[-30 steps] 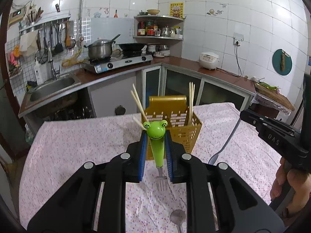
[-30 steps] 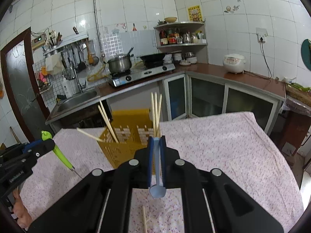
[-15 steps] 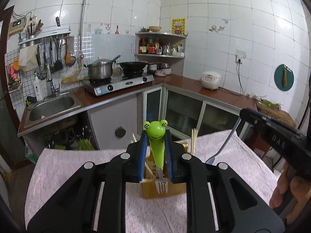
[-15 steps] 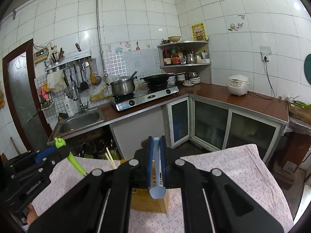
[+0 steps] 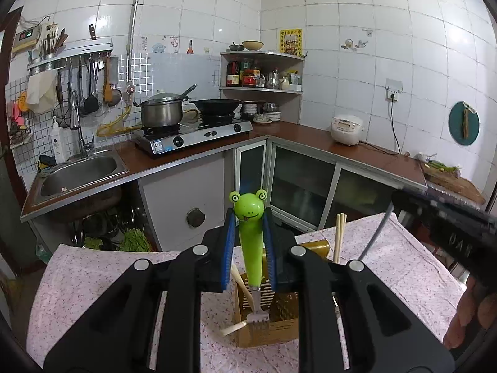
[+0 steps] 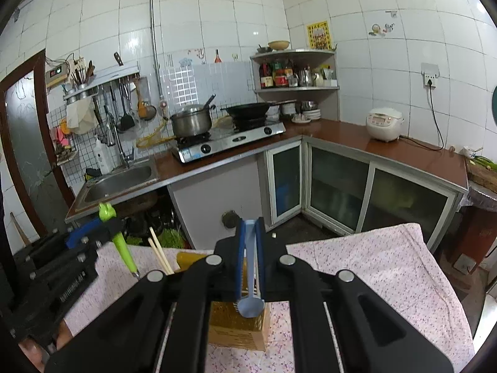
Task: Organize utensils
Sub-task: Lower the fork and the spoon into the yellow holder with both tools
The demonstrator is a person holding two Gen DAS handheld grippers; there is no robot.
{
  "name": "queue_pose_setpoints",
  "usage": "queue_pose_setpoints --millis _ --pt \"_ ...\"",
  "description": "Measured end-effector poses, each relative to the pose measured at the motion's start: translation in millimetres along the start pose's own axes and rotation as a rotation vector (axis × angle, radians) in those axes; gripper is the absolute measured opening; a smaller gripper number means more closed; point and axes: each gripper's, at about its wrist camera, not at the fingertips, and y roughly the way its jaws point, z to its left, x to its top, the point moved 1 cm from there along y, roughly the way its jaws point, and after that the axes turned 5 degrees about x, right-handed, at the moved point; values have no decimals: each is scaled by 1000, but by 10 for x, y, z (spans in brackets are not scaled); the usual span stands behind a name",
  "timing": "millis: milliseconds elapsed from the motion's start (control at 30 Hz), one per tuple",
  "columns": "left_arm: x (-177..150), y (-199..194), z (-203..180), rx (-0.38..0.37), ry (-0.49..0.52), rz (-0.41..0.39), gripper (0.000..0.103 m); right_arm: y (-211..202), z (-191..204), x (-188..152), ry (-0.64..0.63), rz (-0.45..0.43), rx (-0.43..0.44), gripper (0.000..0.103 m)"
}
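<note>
Upright chopsticks [image 5: 339, 237] crowding the holder [image 5: 281, 310] mouth; open air above the table [image 6: 388, 267].

— What fills the upper frame?
— White tiled walls [image 5: 341, 15], a corner shelf [image 5: 262, 88] of bottles at centre.
— And lower?
— A brown L-shaped counter [image 5: 357, 150], sink [image 5: 79, 171] at left, gas stove [image 5: 198, 133] at centre, glass-door cabinets [image 5: 304, 192] beneath.
</note>
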Motion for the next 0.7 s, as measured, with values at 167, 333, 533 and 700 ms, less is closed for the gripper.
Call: queue_pose_setpoints --millis 167,333,533,700 --pt "170 -111 11 -27 -29 -30 17 42 -45 -27 11 7 11 7" --pt "211 -127 -80 -14 9 -52 17 -6 -22 4 5 -7 21 7" --pt "-94 165 -106 -21 21 24 17 114 -5 -145 -13 28 15 7" --pt "-421 280 -31 -40 -1 86 17 308 -34 -298 3 66 26 7"
